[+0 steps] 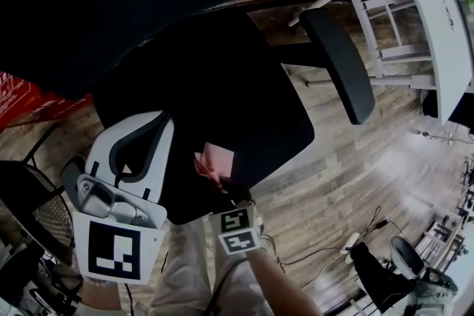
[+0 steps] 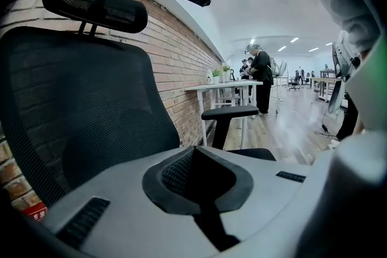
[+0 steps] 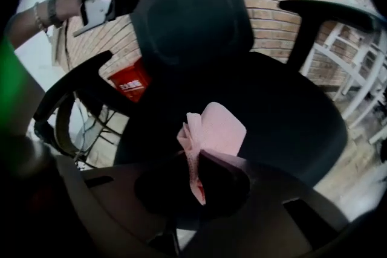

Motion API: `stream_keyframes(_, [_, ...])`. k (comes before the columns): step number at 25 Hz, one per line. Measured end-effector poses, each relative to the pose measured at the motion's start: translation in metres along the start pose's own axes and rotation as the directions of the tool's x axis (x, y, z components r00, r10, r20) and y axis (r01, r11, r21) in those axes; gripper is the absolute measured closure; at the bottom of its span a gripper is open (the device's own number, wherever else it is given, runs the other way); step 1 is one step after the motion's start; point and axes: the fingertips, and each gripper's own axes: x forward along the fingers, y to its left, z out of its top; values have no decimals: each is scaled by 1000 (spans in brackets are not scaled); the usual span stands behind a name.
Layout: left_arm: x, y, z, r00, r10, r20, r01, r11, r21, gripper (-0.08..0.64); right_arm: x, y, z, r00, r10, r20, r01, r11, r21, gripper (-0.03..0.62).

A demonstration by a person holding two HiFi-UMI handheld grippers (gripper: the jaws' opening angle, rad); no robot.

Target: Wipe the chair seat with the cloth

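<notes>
The black chair seat (image 3: pixel 284 112) spreads ahead of the right gripper (image 3: pixel 196 175). The pink cloth (image 3: pixel 214 127), pinched between the jaws, is over the seat's near edge. Wooden floor (image 1: pixel 355 174) carries the chair, with cables (image 1: pixel 326 251) to the gripper's right.

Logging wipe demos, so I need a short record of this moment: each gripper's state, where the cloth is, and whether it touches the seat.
left gripper: shut, empty, raised clear of the cloth
right gripper: shut on cloth
cloth: pink, crumpled, over the front part of the chair seat
cloth-seat contact: cannot tell
</notes>
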Motion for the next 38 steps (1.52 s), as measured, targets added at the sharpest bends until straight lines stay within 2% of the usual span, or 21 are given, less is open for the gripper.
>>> stream_keyframes(3, [-3,-1,-2,1000,-1,3,1,1000,-3,541,10,48,6,994,105,-4,-105,991,-80,535])
stream_keyframes(8, [-9,2,-8,1000,9,0,-9,1000,-9,541,12,118,-7,966,253,-59,-260,940,-222,535])
stream_keyframes(12, [-12,8,-12,1000,19,-1,-19,1000,-17,541,6,145,-33,941,314,-126,-337,908,-249,535])
stream_keyframes(18, [-14,10,-15,1000,27,-6,-27,999,-27,541,-5,155,-74,907,356,-226,-410,870,-274,535])
stream_keyframes(22, [-15,9,-15,1000,22,-5,-22,1000,-17,541,-6,138,-78,916,333,-223,-385,885,-261,535])
stream_keyframes(28, [-14,7,-17,1000,19,-9,-20,999,-25,541,-4,93,-73,948,254,-194,-296,926,-234,535])
stream_keyframes(33, [-12,2,-14,1000,13,-9,-14,1000,-20,541,-7,55,-78,960,183,-210,-233,942,-242,535])
stream_keyframes(38, [-11,-2,-9,1000,14,-7,-14,1000,-18,541,-16,4,-84,976,70,-206,-112,974,-196,535])
